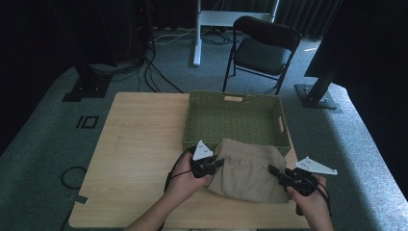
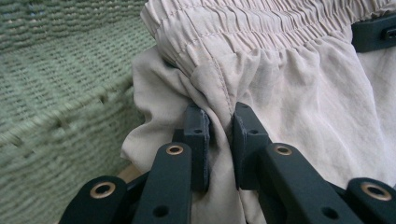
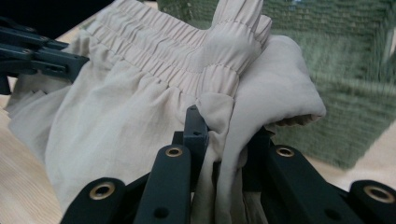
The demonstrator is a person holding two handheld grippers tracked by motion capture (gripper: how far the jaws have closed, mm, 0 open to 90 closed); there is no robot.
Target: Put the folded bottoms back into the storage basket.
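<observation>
A folded beige garment (image 1: pixel 246 169) with an elastic waistband lies at the table's near edge, its far end against the front wall of a green woven basket (image 1: pixel 235 144). My left gripper (image 1: pixel 220 163) is shut on the garment's left side; in the left gripper view the jaws pinch a fold of beige cloth (image 2: pixel 280 107) at my left gripper (image 2: pixel 219 135). My right gripper (image 1: pixel 272 169) is shut on its right side, and in the right gripper view the fabric (image 3: pixel 140 107) bunches between the jaws of my right gripper (image 3: pixel 224 140). The garment hangs between both grippers, lifted a little.
The wooden table (image 1: pixel 139 144) has bare room to the left of the basket. The green basket's inside (image 1: pixel 231 120) holds nothing. A black folding chair (image 1: pixel 262 50) and stand legs are on the carpet beyond the table.
</observation>
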